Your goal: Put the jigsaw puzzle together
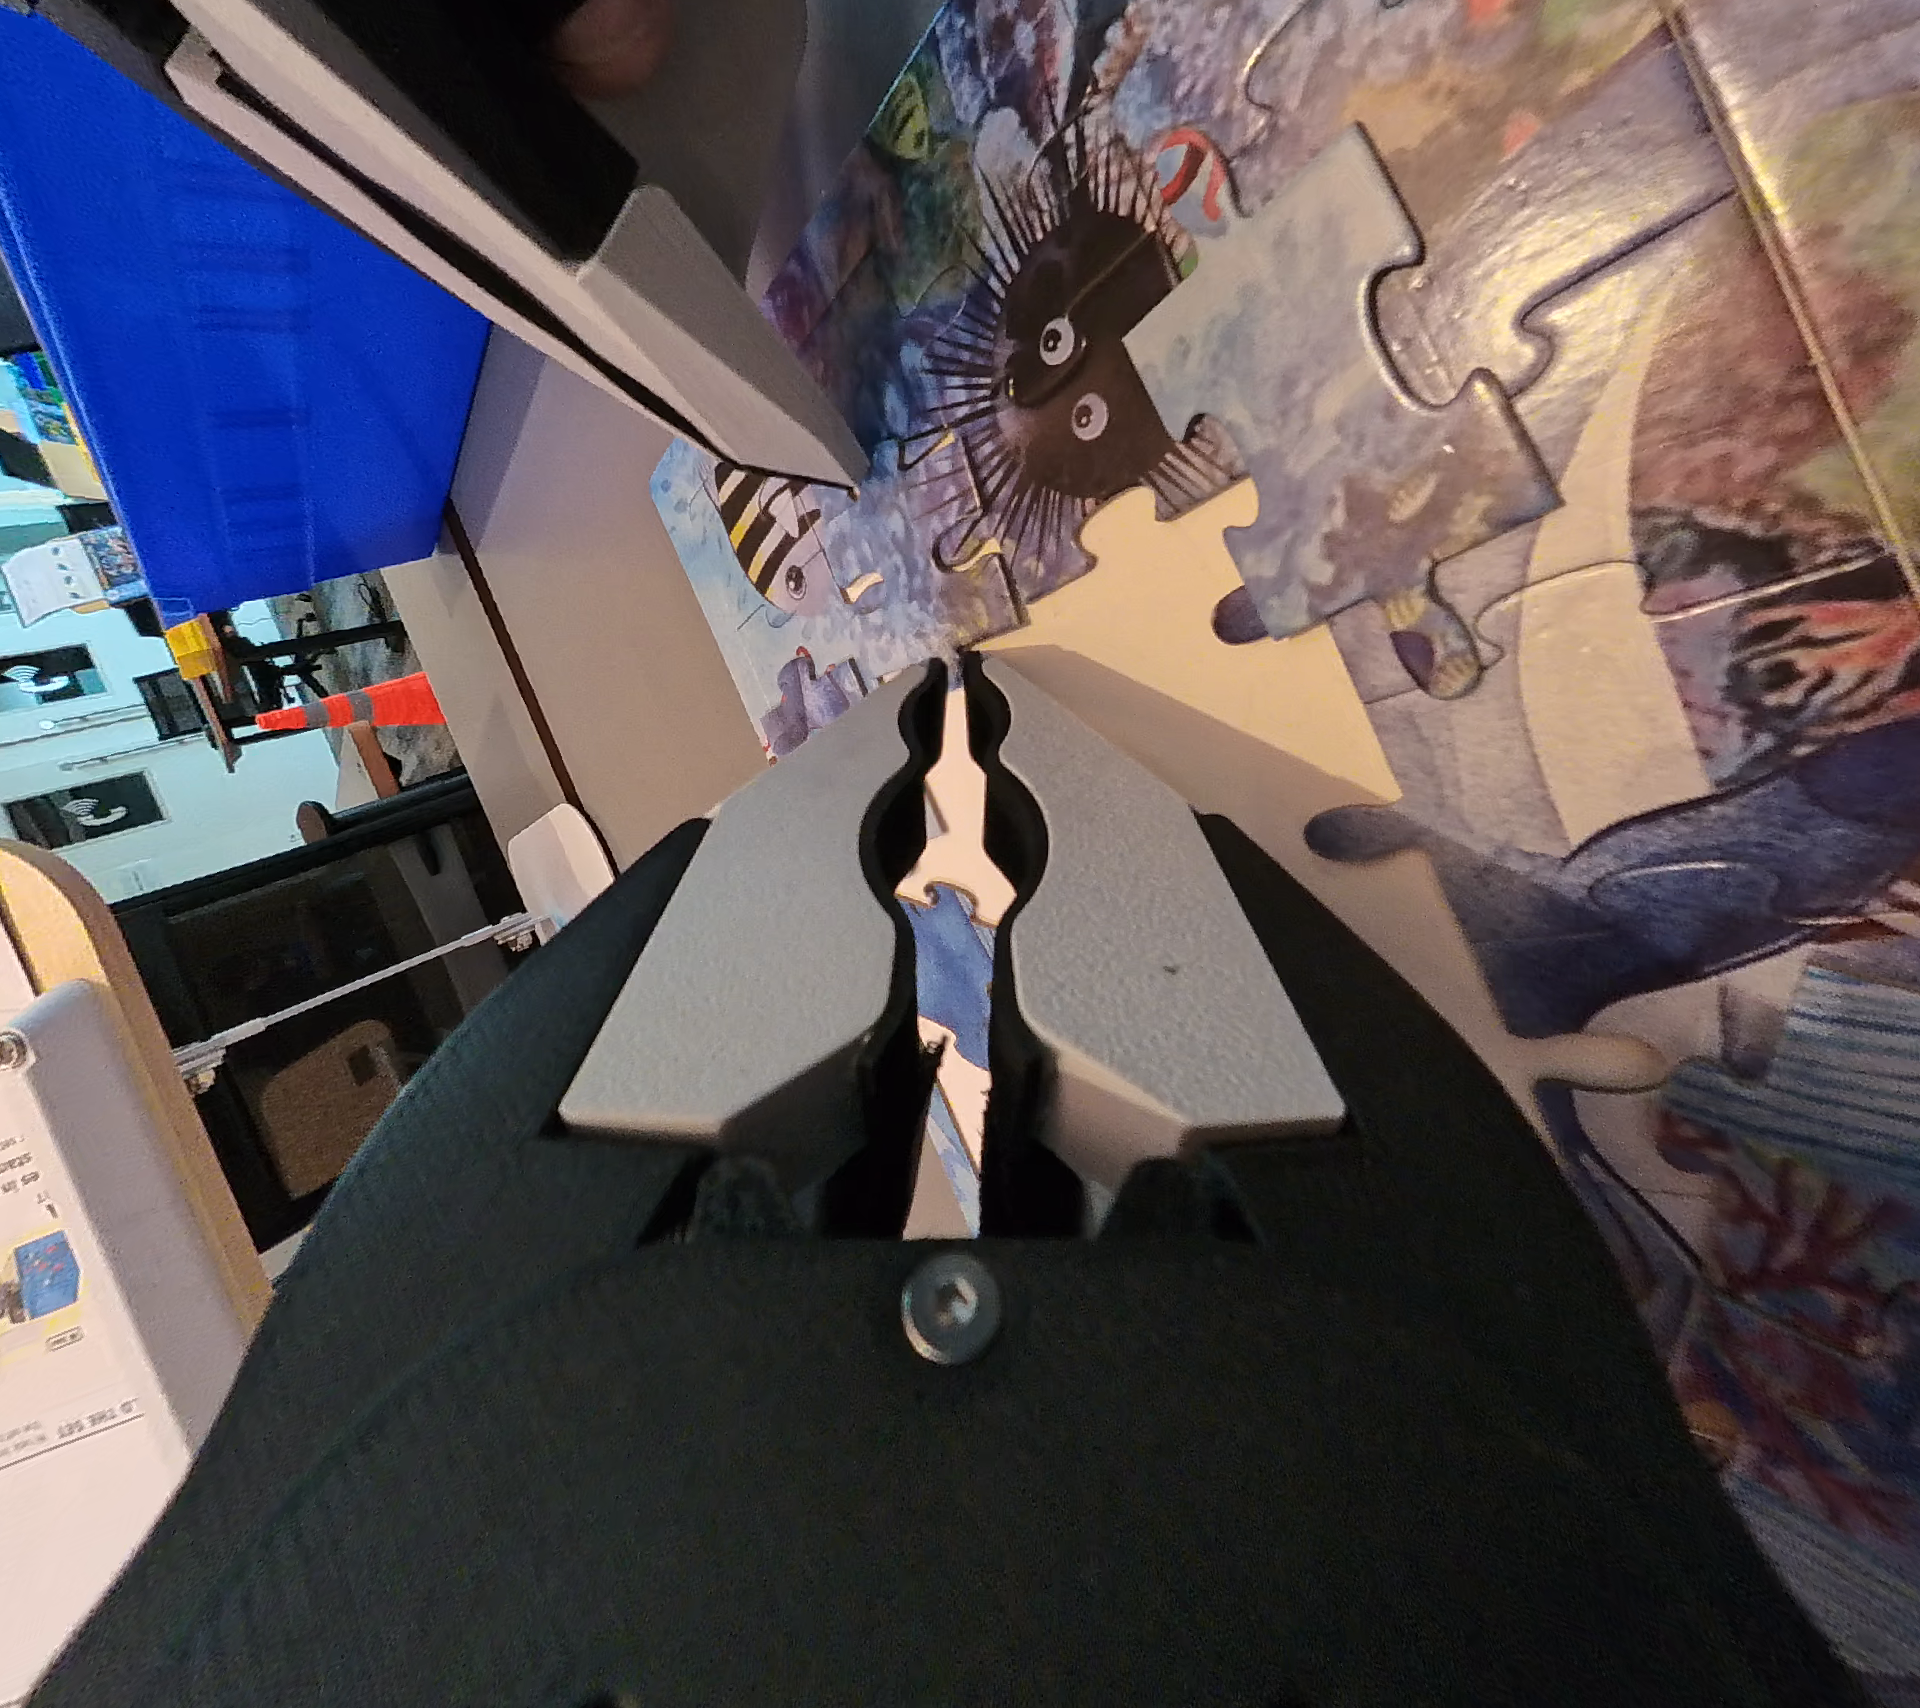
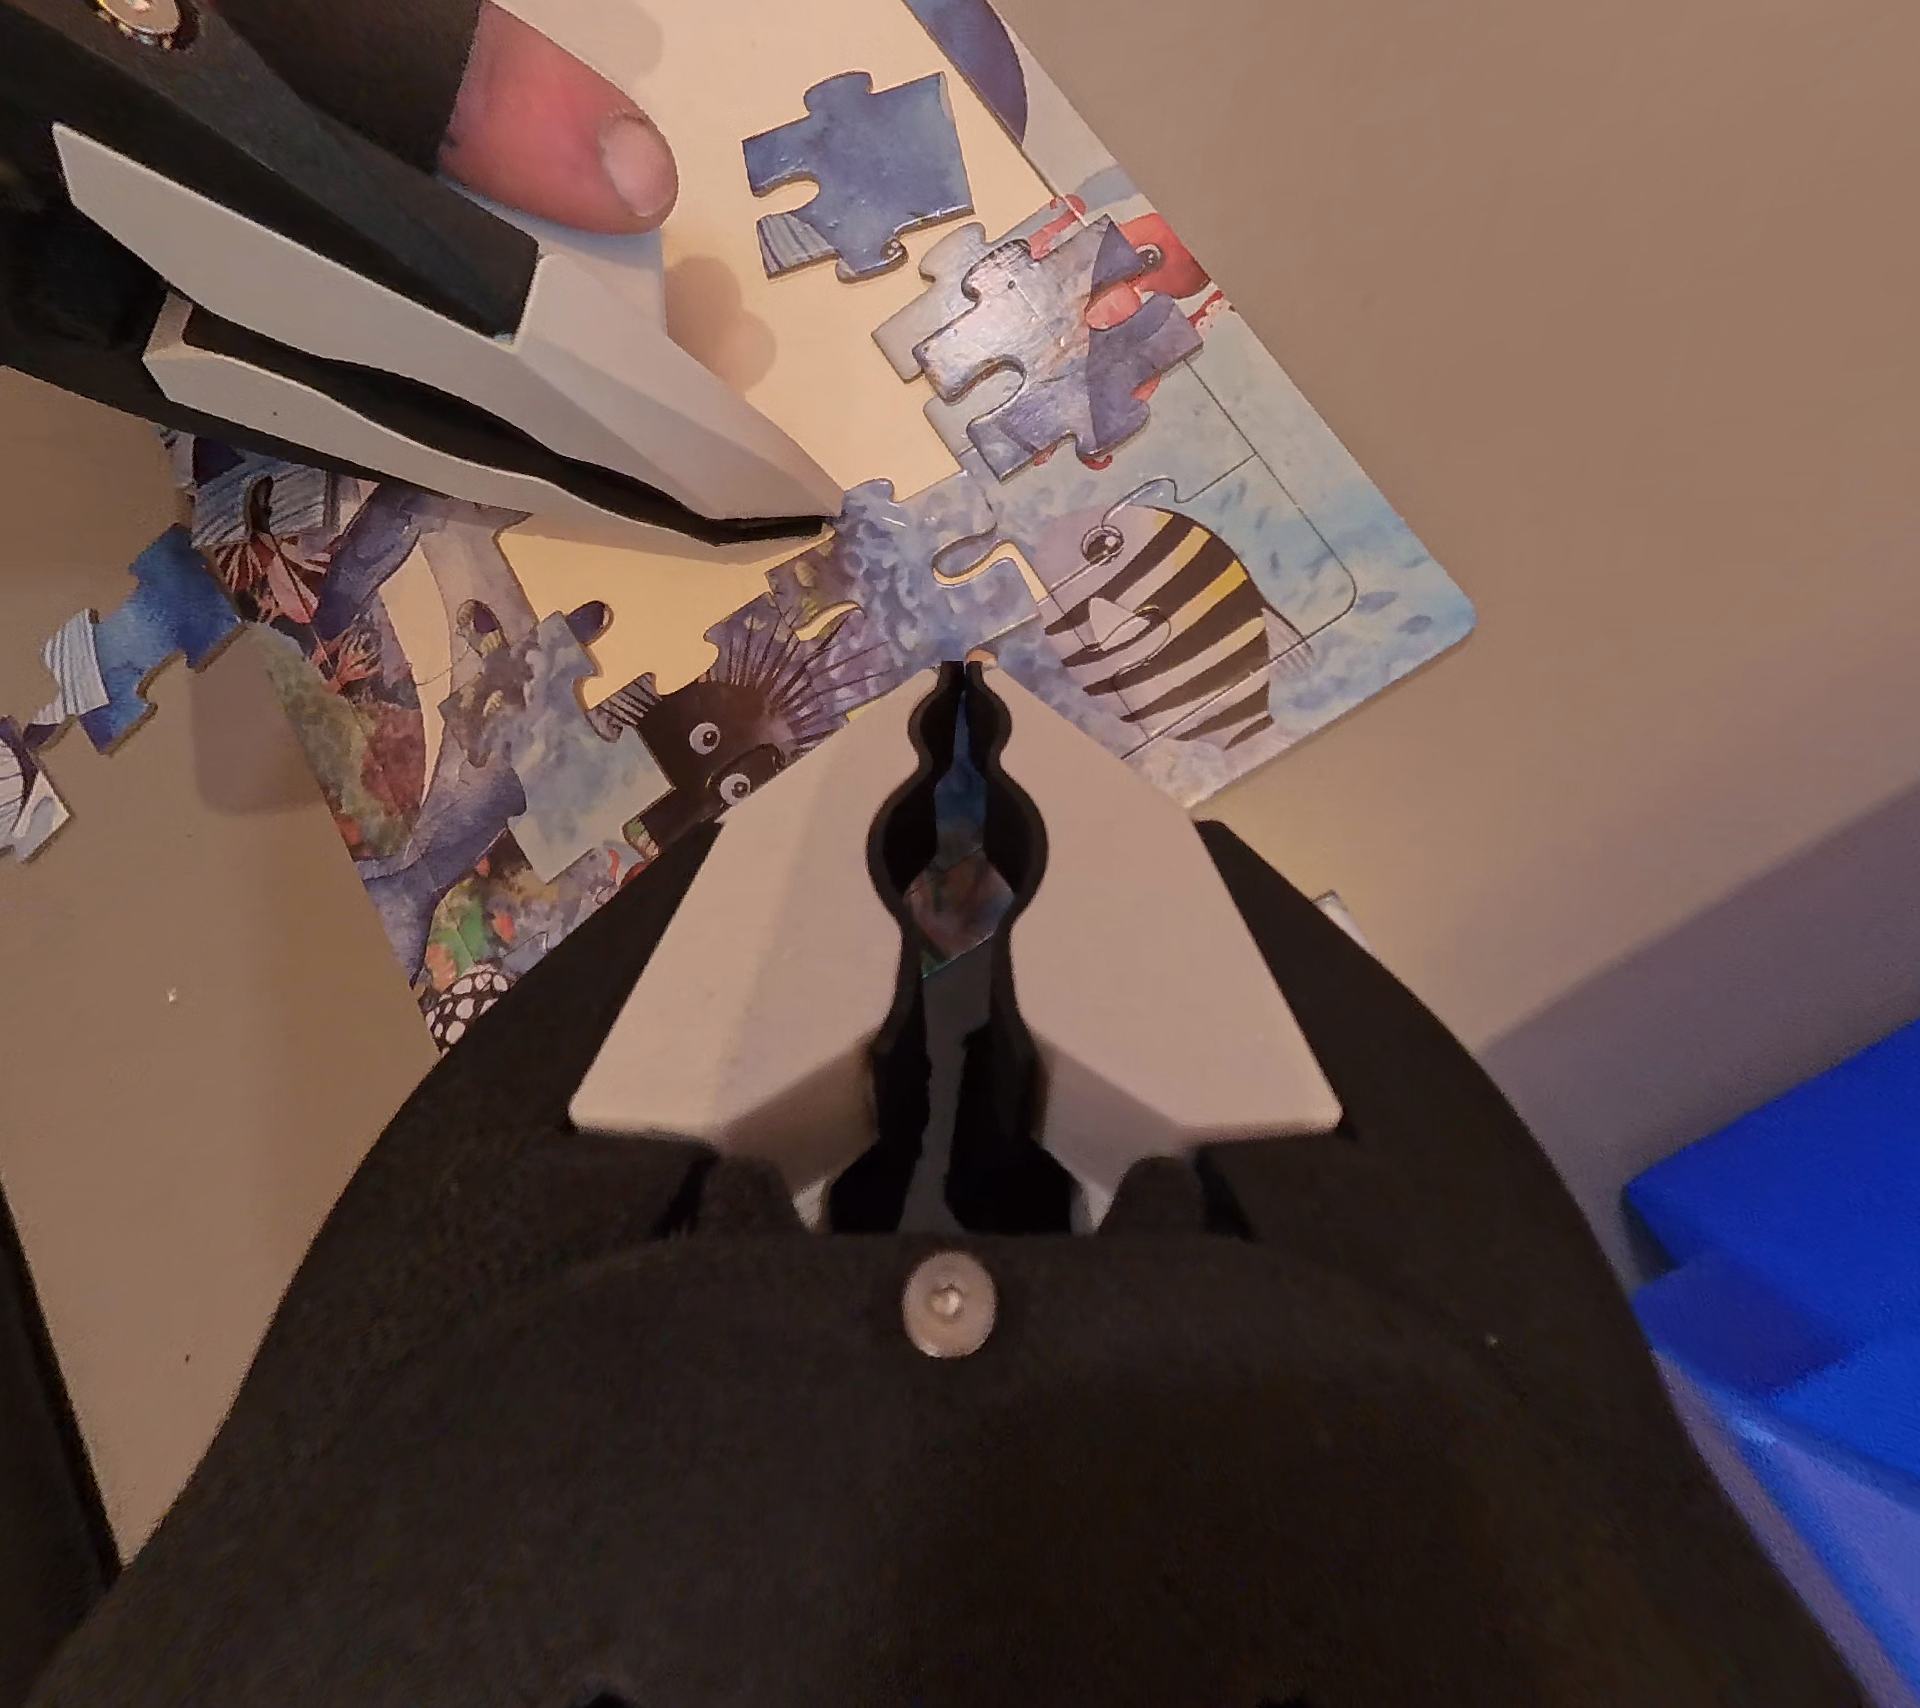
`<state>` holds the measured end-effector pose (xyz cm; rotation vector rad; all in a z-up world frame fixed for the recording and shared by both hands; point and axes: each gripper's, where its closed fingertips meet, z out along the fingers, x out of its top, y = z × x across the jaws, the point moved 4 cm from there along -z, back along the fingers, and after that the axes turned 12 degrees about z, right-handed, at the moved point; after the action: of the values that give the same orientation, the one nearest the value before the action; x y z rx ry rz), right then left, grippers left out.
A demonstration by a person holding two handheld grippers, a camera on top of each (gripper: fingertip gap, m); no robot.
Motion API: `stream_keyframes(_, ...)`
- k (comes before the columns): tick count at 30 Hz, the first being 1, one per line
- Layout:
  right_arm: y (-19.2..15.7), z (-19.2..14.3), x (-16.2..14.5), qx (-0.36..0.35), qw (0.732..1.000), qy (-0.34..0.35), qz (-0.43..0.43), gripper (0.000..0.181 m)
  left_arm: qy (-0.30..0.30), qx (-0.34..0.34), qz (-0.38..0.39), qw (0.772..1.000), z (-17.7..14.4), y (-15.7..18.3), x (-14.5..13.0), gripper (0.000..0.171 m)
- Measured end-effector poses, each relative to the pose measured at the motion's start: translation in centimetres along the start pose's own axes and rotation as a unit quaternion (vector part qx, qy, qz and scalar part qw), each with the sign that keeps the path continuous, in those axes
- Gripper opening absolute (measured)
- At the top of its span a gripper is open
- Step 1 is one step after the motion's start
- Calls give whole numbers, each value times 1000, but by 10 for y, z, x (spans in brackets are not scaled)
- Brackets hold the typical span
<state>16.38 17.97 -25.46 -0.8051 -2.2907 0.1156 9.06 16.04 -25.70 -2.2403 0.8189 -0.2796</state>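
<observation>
The jigsaw puzzle lies in its tray, with a bare cream patch [image 2: 769, 48] in the middle. A blue speckled piece [image 2: 914, 578] sits between the striped fish [image 2: 1174, 619] and the black spiky creature [image 2: 717, 723]. My right gripper [image 2: 961, 671] is shut, its tips against that piece's near edge. My left gripper [image 2: 831, 520] is shut, its tip against the piece's far edge. In the left wrist view the left gripper [image 1: 956, 671] is shut at the same piece [image 1: 914, 557], with the right gripper [image 1: 852, 474] across from it. I see nothing between either pair of pads.
A loose blue piece [image 2: 862, 183] lies on the bare patch and another [image 2: 1049, 349] lies askew by the red creature. A pale blue piece [image 1: 1351, 411] sits crooked. Loose pieces [image 2: 125, 650] lie on the table at left. A blue bin [image 2: 1787, 1243] stands at the lower right. A hand [image 2: 561, 131] holds the left gripper. My two grippers' fingertips are within a few centimetres of each other. The striped fish [image 2: 1174, 619] lies around 4 centimetres away from my right fingertips. It turns up in the left wrist view [image 1: 779, 506] as well.
</observation>
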Motion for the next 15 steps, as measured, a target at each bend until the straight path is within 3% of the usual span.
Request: stream_keyframes(15, 0, 3, 3, -22, 1000, 7, -17, 0, 4, -10, 5, 1000, 0, 1, 4, 1)
